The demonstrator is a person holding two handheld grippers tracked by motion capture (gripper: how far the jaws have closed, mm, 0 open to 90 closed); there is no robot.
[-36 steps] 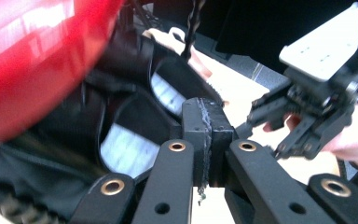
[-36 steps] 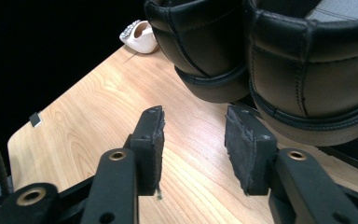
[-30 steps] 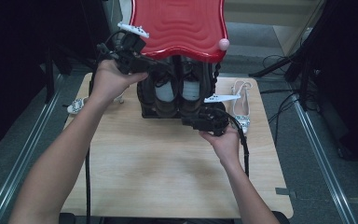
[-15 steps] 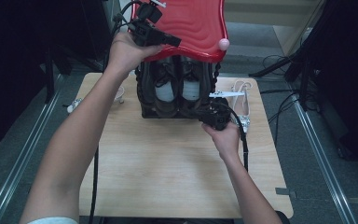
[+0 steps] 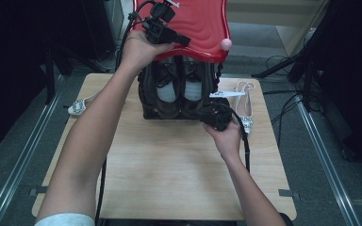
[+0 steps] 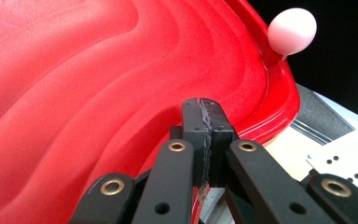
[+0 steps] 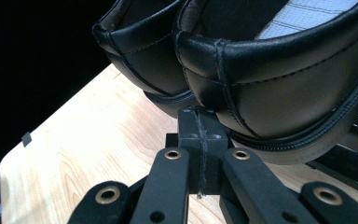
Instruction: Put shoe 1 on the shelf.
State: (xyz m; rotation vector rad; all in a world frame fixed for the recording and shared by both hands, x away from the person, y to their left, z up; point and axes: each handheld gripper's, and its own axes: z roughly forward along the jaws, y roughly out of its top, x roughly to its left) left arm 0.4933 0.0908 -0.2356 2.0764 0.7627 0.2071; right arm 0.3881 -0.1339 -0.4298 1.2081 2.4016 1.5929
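Presently the left tool (image 5: 185,42), jaws pressed together on nothing, rests against the raised red lid (image 5: 202,23). Below, the right tool (image 5: 206,114), likewise closed and empty, sits just before the black shoes (image 7: 270,88) on the worktop (image 5: 169,174). Judged step: lid held open; next, opening to grip a shoe.

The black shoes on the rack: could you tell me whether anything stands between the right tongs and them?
Nothing visible does. The right tongs, jaws shut, sit right at the heel of the nearer black shoe, over bare table.
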